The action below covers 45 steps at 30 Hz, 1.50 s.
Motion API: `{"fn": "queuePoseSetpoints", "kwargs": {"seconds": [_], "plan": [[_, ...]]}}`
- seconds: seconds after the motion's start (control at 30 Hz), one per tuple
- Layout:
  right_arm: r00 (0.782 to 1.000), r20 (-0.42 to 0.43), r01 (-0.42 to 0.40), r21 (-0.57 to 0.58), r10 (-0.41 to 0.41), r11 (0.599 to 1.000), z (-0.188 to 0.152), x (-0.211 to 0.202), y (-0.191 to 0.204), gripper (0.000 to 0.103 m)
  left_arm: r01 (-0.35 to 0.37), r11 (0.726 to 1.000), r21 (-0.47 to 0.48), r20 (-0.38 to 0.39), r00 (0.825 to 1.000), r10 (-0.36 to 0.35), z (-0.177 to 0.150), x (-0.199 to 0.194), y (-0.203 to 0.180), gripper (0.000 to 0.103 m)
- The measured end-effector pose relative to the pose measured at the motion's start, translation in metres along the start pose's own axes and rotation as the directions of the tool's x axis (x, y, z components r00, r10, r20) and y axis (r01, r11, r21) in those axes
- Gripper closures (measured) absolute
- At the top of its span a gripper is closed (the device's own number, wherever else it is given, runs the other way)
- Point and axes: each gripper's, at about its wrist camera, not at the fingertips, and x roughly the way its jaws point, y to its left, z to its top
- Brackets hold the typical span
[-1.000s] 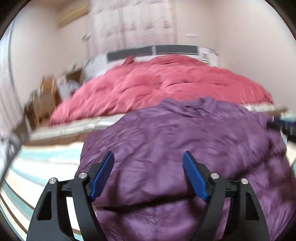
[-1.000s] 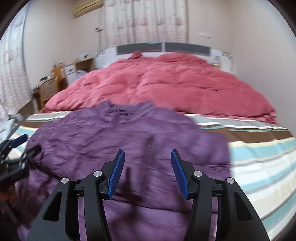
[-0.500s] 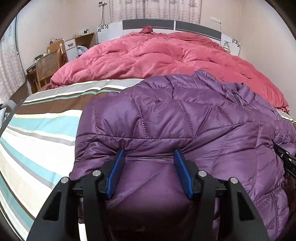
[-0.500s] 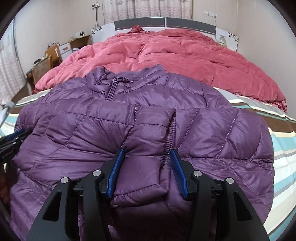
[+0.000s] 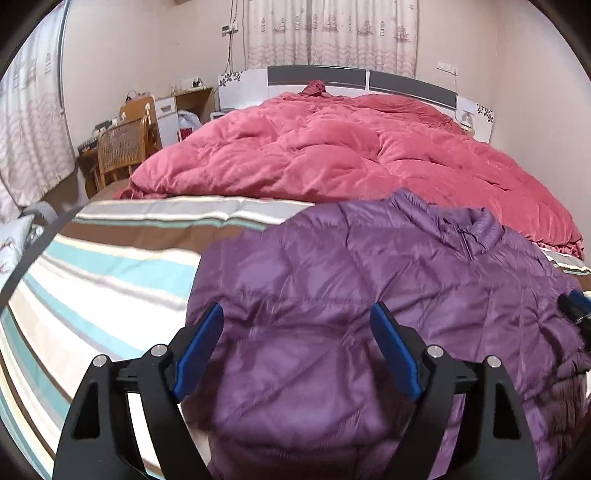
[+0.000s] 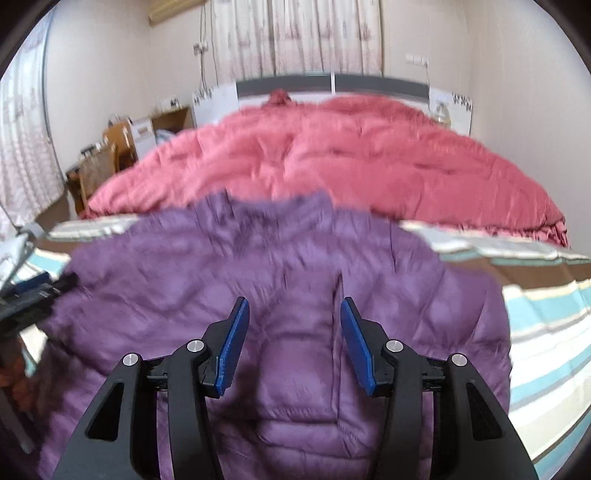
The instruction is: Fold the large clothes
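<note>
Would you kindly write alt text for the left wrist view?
An open left gripper hangs above a purple puffer jacket spread on a striped bedsheet, with a pink duvet behind.

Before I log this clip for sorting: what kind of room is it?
A bedroom: a bed with a striped sheet, a red quilt, a headboard and curtains behind.

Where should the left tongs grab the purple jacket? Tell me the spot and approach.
Grip the purple jacket at its near-left edge, coming from the striped bedsheet side. The edge lies free there and the left tongs are open above it.
</note>
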Motion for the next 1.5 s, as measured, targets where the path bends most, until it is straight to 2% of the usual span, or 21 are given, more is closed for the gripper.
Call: {"fn": "queuePoseSetpoints", "kwargs": {"seconds": [0.1, 0.17, 0.23, 0.33, 0.43, 0.53, 0.67, 0.8, 0.87, 0.93, 1.07, 1.2, 1.3, 1.4, 1.5], "plan": [[1.0, -0.028, -0.006, -0.011, 0.006, 1.0, 0.011, 0.013, 0.004, 0.052, -0.017, 1.0, 0.025, -0.049, 0.999, 0.019, 0.007, 0.022, -0.009, 0.02], [0.994, -0.104, 0.027, -0.031, -0.03, 0.999, 0.01, 0.036, 0.006, 0.052, -0.035, 0.998, 0.059, -0.104, 0.994, 0.041, 0.005, 0.042, -0.014, 0.018], [0.987, -0.154, 0.039, -0.036, -0.045, 0.999, 0.003, 0.055, 0.003, 0.052, -0.045, 0.995, 0.087, -0.097, 0.994, 0.054, 0.003, 0.052, -0.016, 0.015], [0.985, -0.171, 0.031, 0.013, -0.029, 0.999, -0.006, 0.066, -0.008, 0.051, -0.018, 0.997, 0.072, -0.118, 0.993, 0.027, 0.002, 0.063, -0.011, 0.013], [0.984, -0.176, 0.035, 0.011, -0.033, 0.999, -0.009, 0.072, -0.008, 0.051, -0.002, 0.999, 0.048, -0.146, 0.989, 0.009, 0.002, 0.073, -0.006, 0.012], [0.984, -0.172, 0.05, -0.007, -0.05, 0.999, -0.011, 0.072, -0.004, 0.051, -0.005, 0.999, 0.05, -0.141, 0.99, 0.012, 0.0, 0.072, -0.009, 0.012], [0.986, -0.164, 0.036, 0.008, -0.035, 0.999, -0.01, 0.069, -0.007, 0.051, -0.009, 0.999, 0.043, -0.125, 0.992, 0.014, -0.003, 0.064, -0.009, 0.012], [0.991, -0.129, -0.008, 0.062, 0.016, 0.998, -0.009, 0.043, -0.018, 0.047, 0.029, 1.0, 0.012, -0.101, 0.994, -0.027, -0.012, 0.035, 0.005, 0.002], [0.993, -0.112, -0.031, 0.086, 0.041, 0.996, -0.011, 0.025, -0.026, 0.044, 0.034, 0.999, 0.011, -0.078, 0.996, -0.033, -0.021, 0.017, 0.015, 0.002], [0.992, -0.12, -0.015, 0.086, 0.025, 0.996, -0.017, 0.01, -0.031, 0.044, 0.026, 1.0, 0.011, -0.081, 0.996, -0.025, -0.03, 0.007, 0.022, 0.002], [0.989, -0.15, 0.013, 0.083, -0.001, 0.996, -0.032, -0.019, -0.037, 0.044, 0.053, 0.998, -0.038, -0.111, 0.992, -0.057, -0.055, -0.014, 0.041, 0.002], [0.984, -0.177, 0.028, 0.042, -0.02, 0.999, -0.05, -0.046, -0.037, 0.044, 0.046, 0.999, 0.012, -0.128, 0.991, -0.044, -0.078, -0.035, 0.043, 0.002], [0.983, -0.183, 0.032, 0.022, -0.027, 0.999, -0.065, -0.067, -0.037, 0.044, 0.067, 0.996, 0.056, -0.139, 0.989, -0.058, -0.093, -0.052, 0.043, 0.002], [0.981, -0.193, 0.024, 0.015, -0.02, 1.0, -0.079, -0.088, -0.038, 0.044, 0.107, 0.992, 0.069, -0.153, 0.984, -0.096, -0.107, -0.065, 0.049, 0.002], [0.978, -0.209, 0.011, 0.017, -0.007, 1.0, -0.093, -0.106, -0.04, 0.044, 0.108, 0.992, 0.071, -0.161, 0.982, -0.096, -0.122, -0.079, 0.056, 0.002]]}}
